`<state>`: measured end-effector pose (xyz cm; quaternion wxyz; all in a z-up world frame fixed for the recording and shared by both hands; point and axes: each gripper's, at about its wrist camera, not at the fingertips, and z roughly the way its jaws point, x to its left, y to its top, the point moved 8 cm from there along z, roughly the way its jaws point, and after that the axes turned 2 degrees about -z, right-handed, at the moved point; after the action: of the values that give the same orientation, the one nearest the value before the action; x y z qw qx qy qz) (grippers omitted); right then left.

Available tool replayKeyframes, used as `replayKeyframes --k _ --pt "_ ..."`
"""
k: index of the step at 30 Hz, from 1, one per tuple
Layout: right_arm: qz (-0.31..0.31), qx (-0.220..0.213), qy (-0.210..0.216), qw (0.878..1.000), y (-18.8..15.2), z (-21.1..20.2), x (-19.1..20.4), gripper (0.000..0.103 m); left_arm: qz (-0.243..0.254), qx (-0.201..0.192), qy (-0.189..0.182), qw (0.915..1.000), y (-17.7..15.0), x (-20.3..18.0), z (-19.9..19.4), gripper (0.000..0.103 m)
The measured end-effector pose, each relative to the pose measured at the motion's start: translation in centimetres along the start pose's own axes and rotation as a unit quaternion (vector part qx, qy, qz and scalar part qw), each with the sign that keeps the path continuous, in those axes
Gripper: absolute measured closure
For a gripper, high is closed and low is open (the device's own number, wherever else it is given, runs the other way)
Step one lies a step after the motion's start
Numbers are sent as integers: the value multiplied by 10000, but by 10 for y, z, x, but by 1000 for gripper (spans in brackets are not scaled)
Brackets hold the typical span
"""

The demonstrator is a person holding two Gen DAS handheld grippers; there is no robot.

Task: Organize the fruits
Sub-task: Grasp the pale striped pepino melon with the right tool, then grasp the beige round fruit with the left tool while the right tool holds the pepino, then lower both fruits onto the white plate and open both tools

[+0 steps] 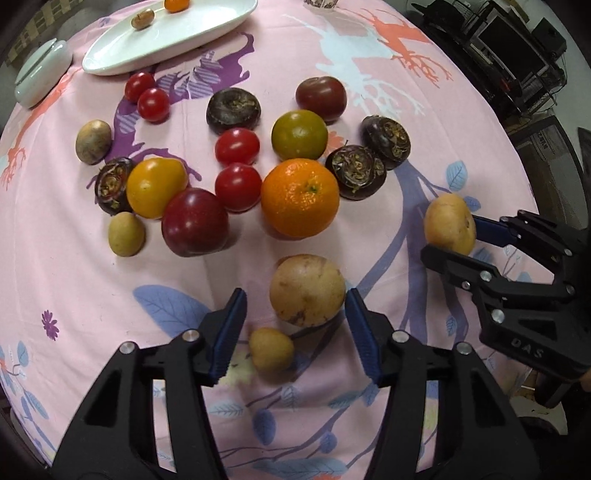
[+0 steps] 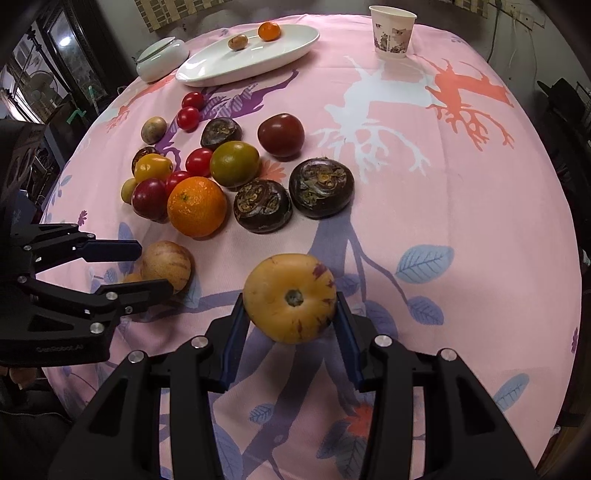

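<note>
Many fruits lie in a cluster on the pink cloth: an orange (image 1: pixel 300 196), red tomatoes (image 1: pixel 237 186), a dark red plum (image 1: pixel 195 221) and dark water chestnuts (image 1: pixel 355 171). My left gripper (image 1: pixel 295 332) is open around a tan melon (image 1: pixel 307 290), with a small tan fruit (image 1: pixel 270 349) between its fingers. In the right wrist view this gripper (image 2: pixel 146 267) straddles the same melon (image 2: pixel 167 264). My right gripper (image 2: pixel 290 332) is shut on a yellow striped melon (image 2: pixel 290 297), held above the cloth; it also shows in the left wrist view (image 1: pixel 449 224).
A white oval plate (image 2: pixel 255 55) at the far side holds a small orange (image 2: pixel 269 30) and a brown fruit (image 2: pixel 237 41). A white lidded bowl (image 2: pixel 160 59) stands left of it. A paper cup (image 2: pixel 392 32) stands at the far right.
</note>
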<state>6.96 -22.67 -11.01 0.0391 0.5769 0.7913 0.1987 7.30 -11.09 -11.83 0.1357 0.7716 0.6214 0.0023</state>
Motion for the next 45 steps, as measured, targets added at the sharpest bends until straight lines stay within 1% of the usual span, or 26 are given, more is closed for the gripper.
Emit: replayKeyframes --k 1,2,6,8,11,15,18,21,27,30,32,33,36,40,45 --pt "6 4 4 10000 0 0 0 58 -19 65 -81 9999 0 -2 4 58" --pt "8 11 7 10000 -1 0 0 58 -39 122 -147 9998 -1 -3 8 60" --pt "-3 40 10 10000 -1 0 2 58 99 94 -105 9999 0 -6 10 61" --pt "-28 35 21 10000 1 -1 5 58 -15 72 -196 9998 -1 -3 6 61" --pt "-92 -19 52 9999 7 -5 10 58 -73 -209 -211 9995 4 10 -14 62" --pt "-224 -180 139 9995 25 -16 21 58 -364 -476 -224 9980 16 34 -39 62" --pt "-341 -345 227 9986 44 -24 31 58 -512 -722 -156 9960 31 52 -59 62" --pt "-470 -529 285 9971 71 -31 39 57 -629 -1009 -49 9929 56 71 -76 62" --pt "-658 -970 295 9927 149 -33 49 57 -664 -1374 169 9881 118 106 -97 61" --pt "-686 -1145 252 9907 190 -24 49 57 -697 -1493 300 9859 153 123 -96 61" --pt "-623 -1199 311 9903 215 -15 47 57 -753 -1511 339 9851 175 134 -90 61" --pt "-596 -1197 334 9905 226 -8 46 57 -790 -1533 351 9844 186 140 -86 61" --pt "-538 -1104 307 9920 255 19 44 57 -879 -1513 441 9836 207 155 -72 61" --pt "-361 -917 412 9943 280 54 43 57 -924 -1413 516 9843 229 170 -44 61" --pt "-400 -675 297 9965 292 92 43 57 -1048 -1229 643 9848 241 187 -15 61"
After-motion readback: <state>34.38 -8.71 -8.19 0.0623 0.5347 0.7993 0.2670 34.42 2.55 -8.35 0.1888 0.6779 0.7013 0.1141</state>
